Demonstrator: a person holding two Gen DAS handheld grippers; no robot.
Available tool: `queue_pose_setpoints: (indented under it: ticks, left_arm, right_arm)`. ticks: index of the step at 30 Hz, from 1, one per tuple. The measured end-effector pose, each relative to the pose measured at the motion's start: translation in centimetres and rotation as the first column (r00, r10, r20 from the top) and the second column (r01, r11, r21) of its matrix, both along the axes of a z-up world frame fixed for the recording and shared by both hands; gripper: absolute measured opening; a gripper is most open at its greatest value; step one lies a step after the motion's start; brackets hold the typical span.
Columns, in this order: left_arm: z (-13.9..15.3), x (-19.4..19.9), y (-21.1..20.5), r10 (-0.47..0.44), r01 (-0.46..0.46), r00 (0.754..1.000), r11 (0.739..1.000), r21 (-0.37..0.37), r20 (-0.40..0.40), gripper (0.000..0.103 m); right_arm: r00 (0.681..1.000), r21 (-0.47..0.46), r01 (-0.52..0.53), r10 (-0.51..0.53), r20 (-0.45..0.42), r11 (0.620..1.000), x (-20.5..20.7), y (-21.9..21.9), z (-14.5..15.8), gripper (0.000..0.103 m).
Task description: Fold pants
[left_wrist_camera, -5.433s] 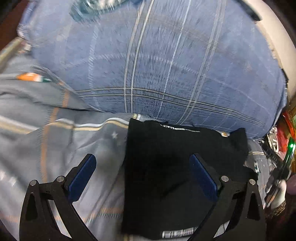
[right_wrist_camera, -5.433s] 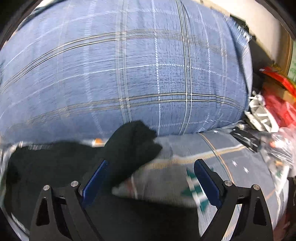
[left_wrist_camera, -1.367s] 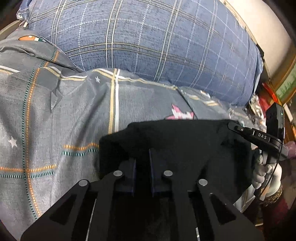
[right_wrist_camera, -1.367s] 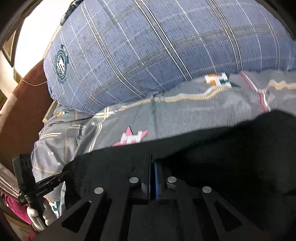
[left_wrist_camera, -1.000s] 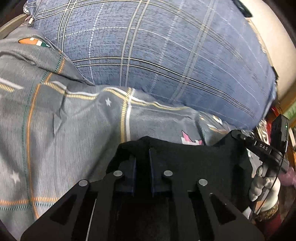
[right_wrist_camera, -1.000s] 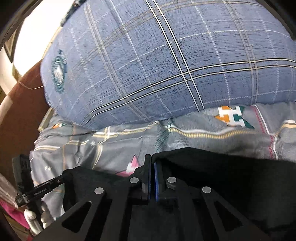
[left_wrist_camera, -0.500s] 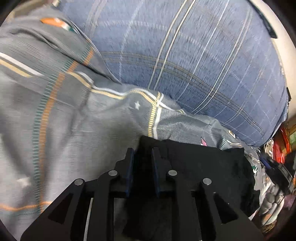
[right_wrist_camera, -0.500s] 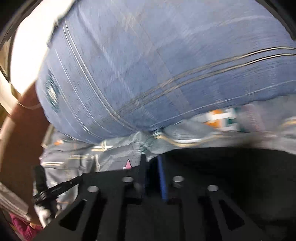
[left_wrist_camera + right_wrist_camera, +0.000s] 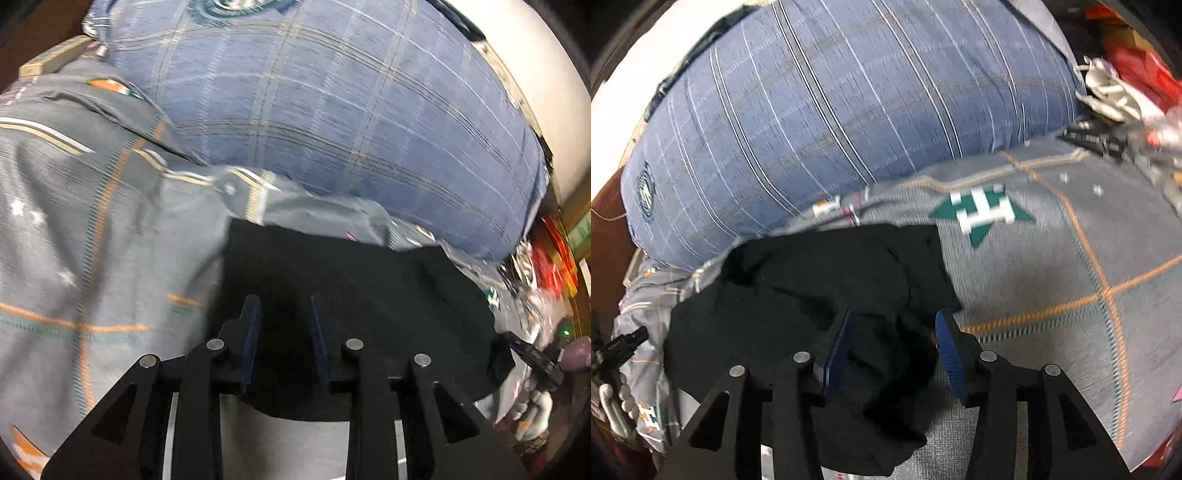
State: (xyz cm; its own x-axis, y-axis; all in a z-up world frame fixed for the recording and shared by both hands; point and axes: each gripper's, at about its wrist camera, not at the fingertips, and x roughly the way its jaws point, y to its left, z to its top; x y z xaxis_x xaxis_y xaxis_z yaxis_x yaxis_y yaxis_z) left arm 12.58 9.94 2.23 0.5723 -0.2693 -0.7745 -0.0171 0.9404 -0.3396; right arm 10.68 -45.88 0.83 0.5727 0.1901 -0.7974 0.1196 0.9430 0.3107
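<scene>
Pants, black and folded into a compact bundle, lie on the grey patterned bedsheet just before the blue plaid pillow at its far edge. Left gripper hangs over them, jaws narrowly parted, pinching nothing. Right gripper stands somewhat wider over the bundle's rumpled right edge.

Both my views are dim and warm, with heavy fisheye bending and dark corners. Motion blur smears the grey bedsheet and the blue plaid pillow in the left view. The wall blows out white at the right view's upper left. The black pants swallow detail; I see barely any folds.
</scene>
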Motion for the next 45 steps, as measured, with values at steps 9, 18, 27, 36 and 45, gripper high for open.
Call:
queue_pose_setpoints:
  ticks: [9, 18, 27, 36, 45]
  left_arm:
    - [-0.6, 1.2, -2.2, -0.023, 0.02, 0.999, 0.993, 0.12, 0.024, 0.025]
    - [-2.6, 3.0, 0.3, 0.059, -0.058, 0.998, 0.992, 0.114, -0.007, 0.025]
    - [-2.4, 3.0, 3.8, 0.112, -0.112, 0.994, 0.993, 0.036, 0.011, 0.044]
    - [-3.0, 1.7, 4.8, 0.128, -0.128, 0.992, 0.99, -0.055, 0.008, 0.045]
    - [-2.7, 0.8, 7.1, 0.136, -0.133, 0.99, 0.989, -0.07, 0.042, 0.046]
  right_arm:
    - [0.992, -0.021, -0.029, 0.032, 0.126, 0.999, 2.4, 1.1, 6.7, 0.003]
    - [0.993, -0.008, 0.113, -0.112, 0.029, 0.994, 10.6, -2.0, 3.5, 0.004]
    - [0.981, -0.223, 0.167, -0.14, 0.132, 0.96, 7.4, 2.3, 3.4, 0.029]
    - [0.926, 0.041, -0.374, 0.37, 0.077, 0.927, 12.3, 21.3, 2.5, 0.061]
    - [0.906, -0.025, -0.422, 0.42, -0.048, 0.906, 14.1, 26.6, -0.8, 0.006]
